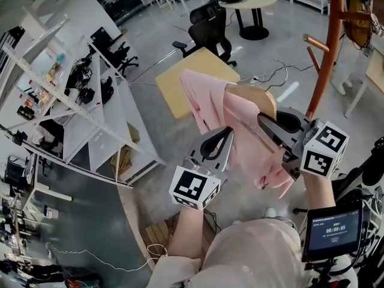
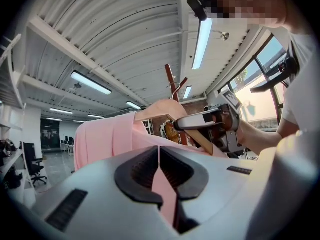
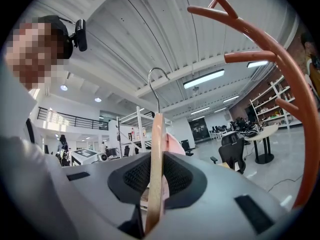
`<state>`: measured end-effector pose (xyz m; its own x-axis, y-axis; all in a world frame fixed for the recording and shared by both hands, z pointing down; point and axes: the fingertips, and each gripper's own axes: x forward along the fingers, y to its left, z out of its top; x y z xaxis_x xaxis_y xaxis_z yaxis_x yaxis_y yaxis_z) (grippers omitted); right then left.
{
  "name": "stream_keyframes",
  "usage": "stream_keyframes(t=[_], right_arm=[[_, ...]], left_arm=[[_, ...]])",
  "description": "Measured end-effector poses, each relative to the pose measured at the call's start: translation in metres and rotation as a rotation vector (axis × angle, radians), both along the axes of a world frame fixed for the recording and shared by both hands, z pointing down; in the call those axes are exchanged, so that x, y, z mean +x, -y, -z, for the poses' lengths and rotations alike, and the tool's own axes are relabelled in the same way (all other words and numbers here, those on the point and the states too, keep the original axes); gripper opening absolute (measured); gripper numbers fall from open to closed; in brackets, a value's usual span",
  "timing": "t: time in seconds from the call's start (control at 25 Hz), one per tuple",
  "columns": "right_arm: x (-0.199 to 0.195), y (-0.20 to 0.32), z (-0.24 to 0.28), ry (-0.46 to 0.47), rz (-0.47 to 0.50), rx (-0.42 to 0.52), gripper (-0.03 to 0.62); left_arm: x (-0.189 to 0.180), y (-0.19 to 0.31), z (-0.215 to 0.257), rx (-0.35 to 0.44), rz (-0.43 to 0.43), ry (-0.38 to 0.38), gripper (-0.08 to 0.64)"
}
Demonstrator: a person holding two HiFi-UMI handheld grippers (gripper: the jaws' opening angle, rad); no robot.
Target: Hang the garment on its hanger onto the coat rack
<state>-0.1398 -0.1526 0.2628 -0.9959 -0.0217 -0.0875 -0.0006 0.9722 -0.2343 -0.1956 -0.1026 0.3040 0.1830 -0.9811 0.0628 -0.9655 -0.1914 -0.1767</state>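
Observation:
A pink garment (image 1: 207, 104) hangs on a wooden hanger (image 1: 255, 98), held up in the air in front of me. My left gripper (image 1: 223, 138) is shut on a fold of the pink fabric (image 2: 162, 181) below the hanger's shoulder. My right gripper (image 1: 267, 125) is shut on the wooden hanger (image 3: 156, 154), whose metal hook (image 3: 157, 81) points up. The orange-brown coat rack (image 1: 327, 47) stands to the right beyond the garment. Its curved pegs (image 3: 260, 54) arch above and right of the hook, apart from it. The rack's top (image 2: 172, 84) shows behind the hanger in the left gripper view.
A light wooden table (image 1: 180, 86) stands behind the garment, with a black office chair (image 1: 210, 29) and a round table (image 1: 249, 5) farther back. White shelving (image 1: 78, 110) runs along the left. Cables (image 1: 273, 74) lie on the floor near the rack's base.

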Motion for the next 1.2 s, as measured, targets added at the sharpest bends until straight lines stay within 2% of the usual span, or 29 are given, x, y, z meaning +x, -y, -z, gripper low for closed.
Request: stream_keyframes(t=[0.16,0.6,0.88,1.2], right_arm=[[-0.001,0.007,0.011,0.022,-0.012,-0.004,0.064],[-0.002,0.035,0.046,0.071,-0.06,0.006,0.064],[0.015,0.074,0.043,0.082,-0.101,-0.028,0.064],[0.034,0.114,0.019,0.044,-0.12,-0.055,0.064]], left_arm=[[0.0,0.008,0.016,0.022,0.0,0.046,0.006],[0.01,0.042,0.058,0.069,-0.06,0.093,0.006],[0.033,0.08,0.057,0.053,-0.103,0.107,0.006],[0.06,0.125,0.041,0.016,-0.12,0.094,0.006]])
